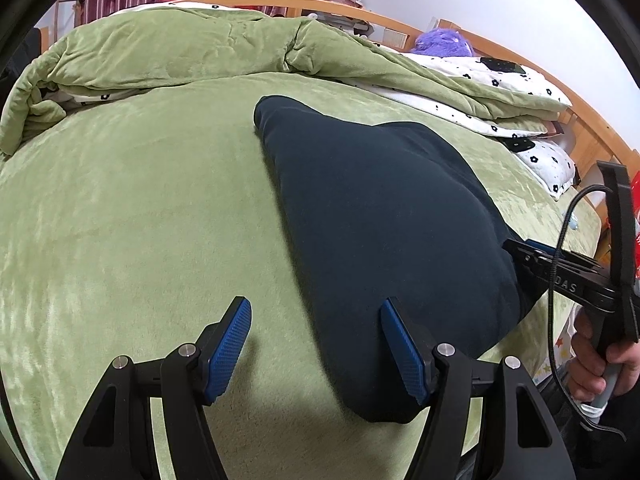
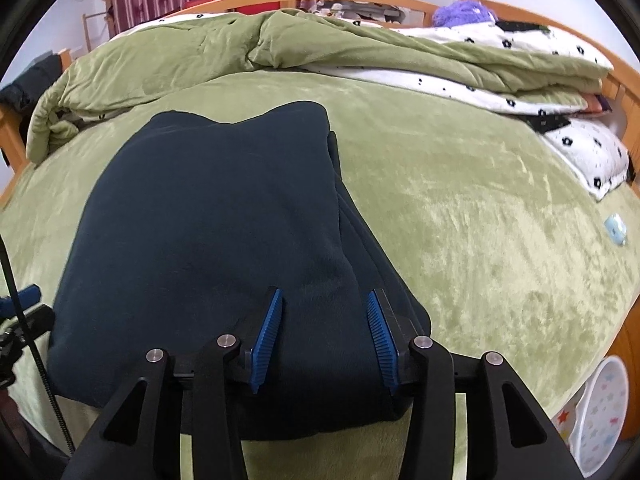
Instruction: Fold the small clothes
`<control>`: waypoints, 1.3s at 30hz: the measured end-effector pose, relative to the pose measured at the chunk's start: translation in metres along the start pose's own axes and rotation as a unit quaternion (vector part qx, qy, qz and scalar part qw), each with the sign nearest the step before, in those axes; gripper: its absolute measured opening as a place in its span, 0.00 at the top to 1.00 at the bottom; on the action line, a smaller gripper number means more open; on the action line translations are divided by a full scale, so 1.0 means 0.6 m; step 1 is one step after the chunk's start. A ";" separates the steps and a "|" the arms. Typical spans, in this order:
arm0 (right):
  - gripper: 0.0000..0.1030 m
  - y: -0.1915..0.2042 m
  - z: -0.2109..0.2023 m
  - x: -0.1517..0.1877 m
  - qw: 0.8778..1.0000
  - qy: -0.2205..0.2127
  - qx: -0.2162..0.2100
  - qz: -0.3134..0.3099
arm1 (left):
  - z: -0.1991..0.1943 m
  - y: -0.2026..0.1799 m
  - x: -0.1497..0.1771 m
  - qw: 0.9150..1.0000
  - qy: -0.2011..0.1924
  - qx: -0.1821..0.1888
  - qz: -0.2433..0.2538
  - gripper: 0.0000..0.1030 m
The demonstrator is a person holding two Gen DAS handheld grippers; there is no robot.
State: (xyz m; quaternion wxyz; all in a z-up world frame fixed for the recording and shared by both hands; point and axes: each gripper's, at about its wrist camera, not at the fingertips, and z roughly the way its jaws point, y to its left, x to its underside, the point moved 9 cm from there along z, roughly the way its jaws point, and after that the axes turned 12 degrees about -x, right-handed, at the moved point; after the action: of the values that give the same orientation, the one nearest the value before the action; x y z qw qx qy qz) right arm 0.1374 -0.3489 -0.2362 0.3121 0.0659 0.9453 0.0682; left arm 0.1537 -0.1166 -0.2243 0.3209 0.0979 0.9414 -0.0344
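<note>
A dark navy garment (image 1: pixel 384 216) lies folded into a thick rectangle on the green bedspread (image 1: pixel 140 220); it also shows in the right wrist view (image 2: pixel 208 232). My left gripper (image 1: pixel 316 312) is open and empty, hovering over the garment's near left edge. My right gripper (image 2: pixel 324 300) is open and empty, just above the garment's near right corner. The right gripper's body (image 1: pixel 560 276) and the hand holding it show at the right in the left wrist view.
A rumpled green quilt (image 1: pixel 180 52) and white flowered bedding (image 2: pixel 520 92) lie along the far side. A wooden bed frame (image 1: pixel 560 92) runs behind. A purple plush (image 1: pixel 444 42) sits at the back right. A small light-blue object (image 2: pixel 616 230) lies on the bedspread.
</note>
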 end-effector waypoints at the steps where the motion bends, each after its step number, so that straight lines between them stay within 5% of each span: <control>1: 0.57 -0.001 -0.002 0.001 1.000 0.002 -0.003 0.006 | -0.003 0.000 -0.003 1.000 -0.001 -0.003 0.001 0.36; 11: 0.54 0.035 -0.082 0.013 1.000 -0.004 -0.024 0.018 | -0.094 0.015 -0.025 0.999 -0.036 -0.030 -0.006 0.36; 17: 0.37 0.058 -0.190 0.022 0.998 -0.058 0.009 -0.006 | -0.182 0.035 -0.027 0.996 -0.069 -0.050 -0.017 0.31; 22: 0.28 0.076 -0.282 0.029 0.995 -0.100 0.015 -0.011 | -0.260 0.046 -0.018 0.993 -0.099 -0.059 -0.024 0.16; 26: 0.24 0.092 -0.338 0.037 0.993 -0.115 0.011 -0.015 | -0.306 0.055 -0.007 0.991 -0.108 -0.075 -0.025 0.14; 31: 0.07 0.118 -0.381 0.046 0.990 -0.135 0.017 -0.036 | -0.344 0.061 0.007 0.989 -0.117 -0.090 -0.026 0.14; 39: 0.04 0.131 -0.415 0.064 0.988 -0.144 0.018 -0.049 | -0.373 0.063 0.016 0.987 -0.124 -0.101 -0.026 0.14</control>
State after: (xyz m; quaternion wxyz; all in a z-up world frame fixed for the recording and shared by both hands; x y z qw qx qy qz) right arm -0.0359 -0.2871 -0.0471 0.4465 0.0341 0.8938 0.0256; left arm 0.0200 -0.0492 -0.0530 0.4421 0.0354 0.8954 0.0401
